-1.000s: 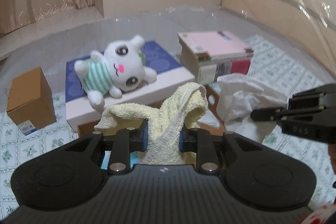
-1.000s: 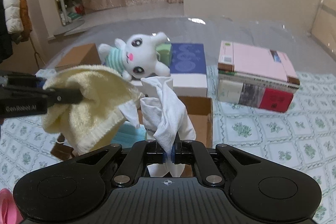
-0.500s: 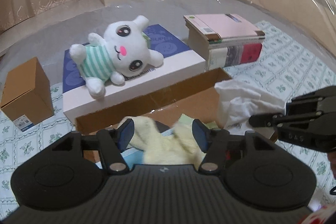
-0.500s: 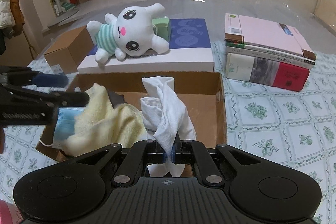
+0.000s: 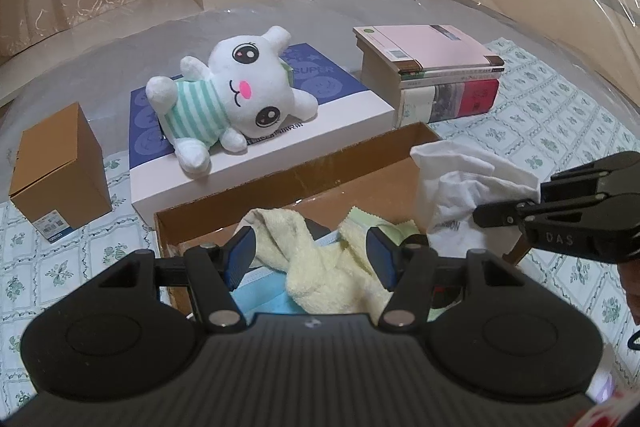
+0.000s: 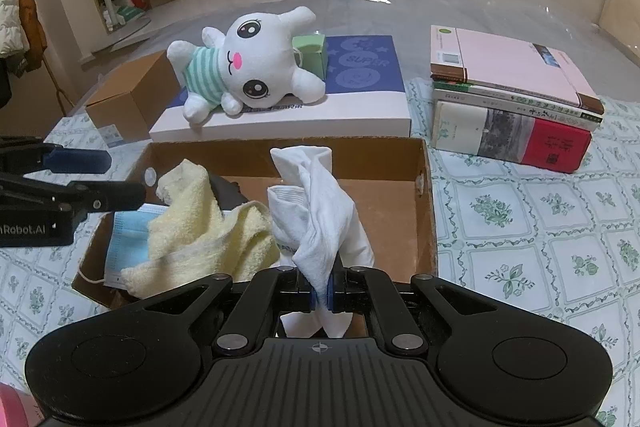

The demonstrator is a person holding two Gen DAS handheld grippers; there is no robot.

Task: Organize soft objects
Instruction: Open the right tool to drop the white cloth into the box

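A shallow cardboard tray (image 5: 320, 171) (image 6: 426, 195) lies in front of both grippers. Inside it a yellow towel (image 5: 316, 267) (image 6: 200, 227) rests crumpled on a blue face mask (image 6: 128, 239). My left gripper (image 5: 310, 247) (image 6: 120, 179) hovers open over the towel, its pads apart from the fabric. Over the tray's right half, my right gripper (image 6: 322, 291) (image 5: 492, 215) is shut on a white cloth (image 6: 316, 211) (image 5: 452, 179), which bunches up above the jaws. A white plush bunny (image 5: 240, 95) (image 6: 248, 75) in a striped shirt lies on a flat box behind the tray.
The flat blue-and-white box (image 6: 360, 115) borders the tray's far wall, with a small green box (image 6: 312, 53) on it. A stack of books (image 6: 508, 99) stands to the right and a small brown carton (image 5: 56, 167) to the left. A dark object (image 6: 228, 193) peeks from under the towel.
My left gripper brought the yellow towel down into the tray, opened and let it go. My right gripper sank slightly over the tray, still gripping the white cloth.
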